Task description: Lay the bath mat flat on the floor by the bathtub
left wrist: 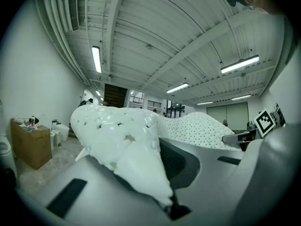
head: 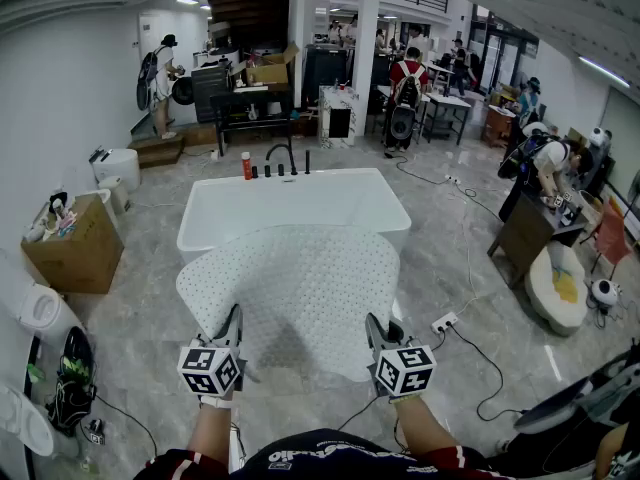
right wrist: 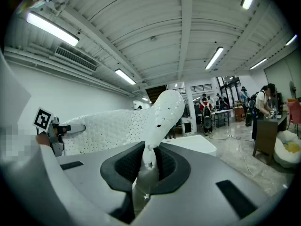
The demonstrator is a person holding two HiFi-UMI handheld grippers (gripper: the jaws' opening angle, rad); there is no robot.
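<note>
**Bath mat (head: pixel 300 288) held up before the bathtub (head: pixel 395 200)**

The white dotted bath mat hangs spread just in front of the bathtub, its far edge seemingly over the tub's near rim. The left gripper (head: pixel 231 325) is clamped on the mat's near-left corner, and the right gripper (head: pixel 376 328) is clamped on its near-right corner.

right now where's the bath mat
In the head view the bath mat hangs centre frame, held by its near corners in the left tool and right tool, in front of the bathtub, not yet on the floor.

Marker-cubed grey left gripper (head: pixel 235 315), right gripper (head: pixel 373 321); shirt (head: pixel 320 459) seemingly black-red.
</note>
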